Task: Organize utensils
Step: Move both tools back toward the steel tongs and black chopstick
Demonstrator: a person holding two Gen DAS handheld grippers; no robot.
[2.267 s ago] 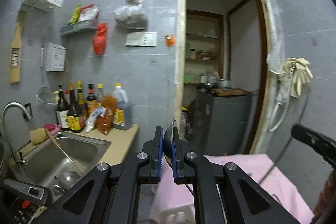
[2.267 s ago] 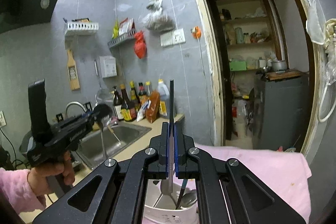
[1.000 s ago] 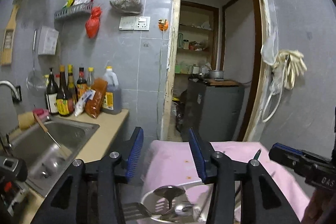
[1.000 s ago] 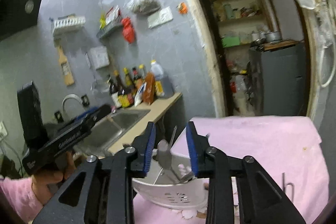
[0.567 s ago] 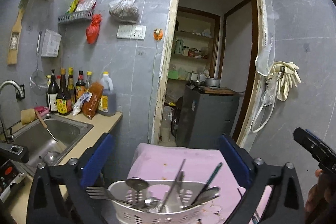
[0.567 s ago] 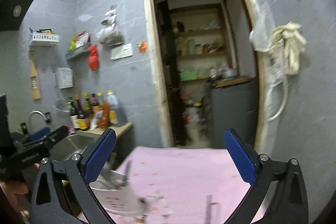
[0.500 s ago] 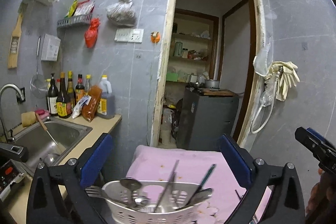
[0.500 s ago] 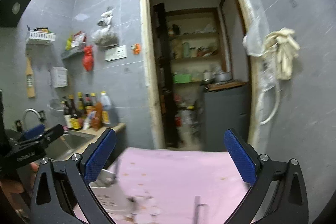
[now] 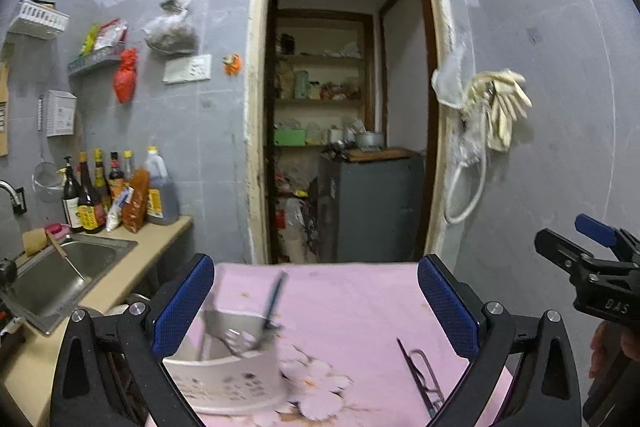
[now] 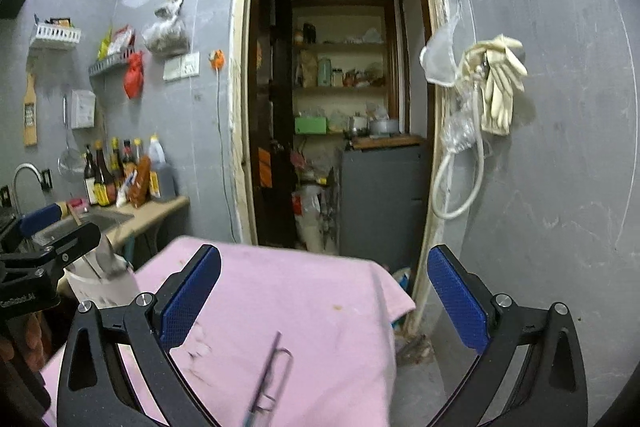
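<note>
While both my grippers stand spread wide and hold nothing, the white utensil basket (image 9: 228, 371) sits on the pink cloth (image 9: 352, 307) low between the fingers of my left gripper (image 9: 316, 303), nearer its left finger, with blurred utensils in it. A thin metal utensil (image 10: 268, 383) lies on the cloth between the fingers of my right gripper (image 10: 324, 299).

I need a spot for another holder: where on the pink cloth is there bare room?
The pink cloth is bare across its middle and far edge, between the white utensil basket at the near left and the loose metal utensil at the near right. It is crowded around the basket; the counter holds bottles.
</note>
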